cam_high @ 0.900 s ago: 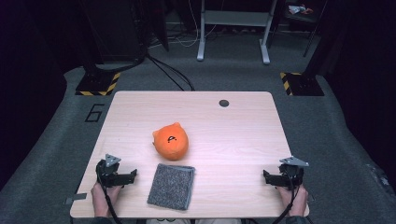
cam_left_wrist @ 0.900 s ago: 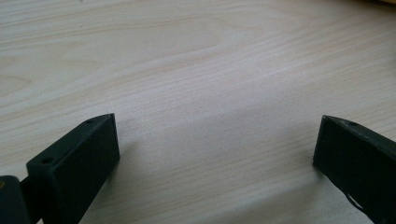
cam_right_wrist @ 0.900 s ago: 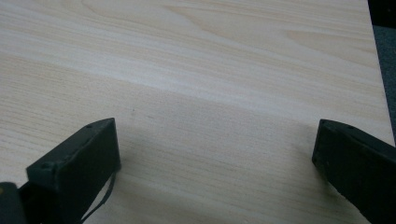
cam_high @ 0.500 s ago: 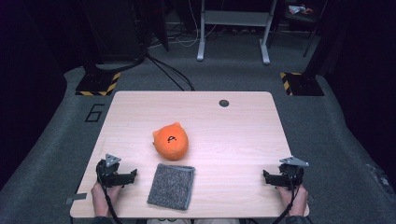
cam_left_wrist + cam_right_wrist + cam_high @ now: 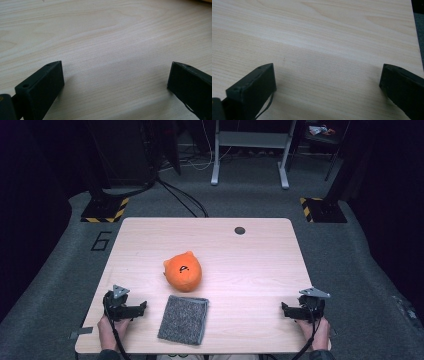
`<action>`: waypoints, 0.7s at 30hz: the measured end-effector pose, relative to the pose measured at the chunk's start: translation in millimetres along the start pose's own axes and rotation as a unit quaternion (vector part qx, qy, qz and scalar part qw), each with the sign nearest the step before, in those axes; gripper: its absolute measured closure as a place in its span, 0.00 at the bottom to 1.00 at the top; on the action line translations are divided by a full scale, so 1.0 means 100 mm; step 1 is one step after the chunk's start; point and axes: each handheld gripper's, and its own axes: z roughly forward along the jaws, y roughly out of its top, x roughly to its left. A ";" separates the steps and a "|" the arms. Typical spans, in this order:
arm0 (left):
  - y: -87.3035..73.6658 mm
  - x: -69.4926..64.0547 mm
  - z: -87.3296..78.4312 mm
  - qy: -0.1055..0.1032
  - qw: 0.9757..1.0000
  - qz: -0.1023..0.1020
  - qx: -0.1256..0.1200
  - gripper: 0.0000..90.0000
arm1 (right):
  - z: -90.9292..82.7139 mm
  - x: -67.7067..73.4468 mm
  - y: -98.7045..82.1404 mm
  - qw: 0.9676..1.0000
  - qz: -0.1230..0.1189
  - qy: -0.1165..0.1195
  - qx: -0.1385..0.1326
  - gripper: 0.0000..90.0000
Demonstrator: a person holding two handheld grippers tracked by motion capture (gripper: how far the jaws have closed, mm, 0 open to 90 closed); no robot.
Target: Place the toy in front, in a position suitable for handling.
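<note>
a light wood table [image 5: 260, 270] on grey carpet in a dark room carries an orange plush [image 5: 183, 271] at centre, a grey cloth [image 5: 184, 319] just before it, flanked by left gripper [image 5: 141, 308] and right gripper [image 5: 285, 309], jaws wide, empty.

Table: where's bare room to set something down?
Widest free patch on the table: between the orange plush and the right gripper, back to the grommet hole. The far left corner is bare too. Crowded: near left, where the grey cloth lies between plush and left gripper.
</note>
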 end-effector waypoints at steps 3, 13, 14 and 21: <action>0.00 0.00 0.00 -0.002 1.000 0.001 0.003 0.00 | -0.01 0.00 0.01 1.000 -0.006 -0.008 0.005 0.01; 0.00 0.00 0.00 -0.002 1.000 0.000 0.003 0.00 | -0.14 0.25 0.13 0.999 -0.012 0.041 -0.018 0.01; 0.00 0.00 0.00 -0.002 1.000 0.001 0.002 0.00 | -0.15 0.32 0.16 0.998 -0.021 0.050 -0.018 0.01; 0.00 0.00 0.00 -0.002 1.000 0.001 0.003 0.01 | -0.16 0.72 0.33 0.992 -0.071 0.097 -0.021 0.01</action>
